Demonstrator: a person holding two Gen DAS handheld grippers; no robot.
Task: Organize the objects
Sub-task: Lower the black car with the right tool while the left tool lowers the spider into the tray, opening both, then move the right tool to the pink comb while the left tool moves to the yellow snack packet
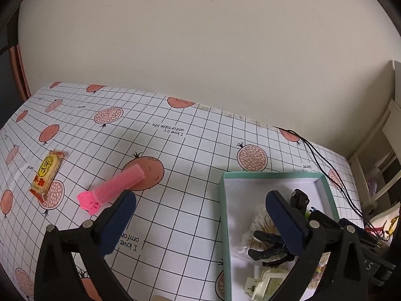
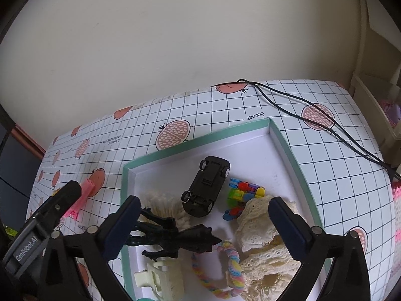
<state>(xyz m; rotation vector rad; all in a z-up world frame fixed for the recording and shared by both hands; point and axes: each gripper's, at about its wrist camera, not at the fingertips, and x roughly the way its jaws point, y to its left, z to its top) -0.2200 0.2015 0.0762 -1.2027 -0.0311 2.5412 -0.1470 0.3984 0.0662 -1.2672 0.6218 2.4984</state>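
A pink hair roller with a clip (image 1: 112, 188) lies on the tablecloth just beyond the left fingertip of my left gripper (image 1: 200, 222), which is open and empty. Farther left lies a yellow snack packet (image 1: 46, 173). My right gripper (image 2: 205, 228) hangs open and empty over the mint-green box (image 2: 195, 139). Inside the box are an upturned black toy car (image 2: 205, 188), a black figure (image 2: 175, 235), a colourful block toy (image 2: 243, 195), cream lace (image 2: 260, 225), a rainbow braid (image 2: 230, 271) and a cream hair claw (image 2: 160, 278).
The table wears a white grid cloth with pomegranate prints (image 1: 175, 155) and ends at a beige wall. Black cables (image 2: 313, 115) run across the far right corner behind the box. Pale shelving (image 2: 376, 115) stands to the right of the table.
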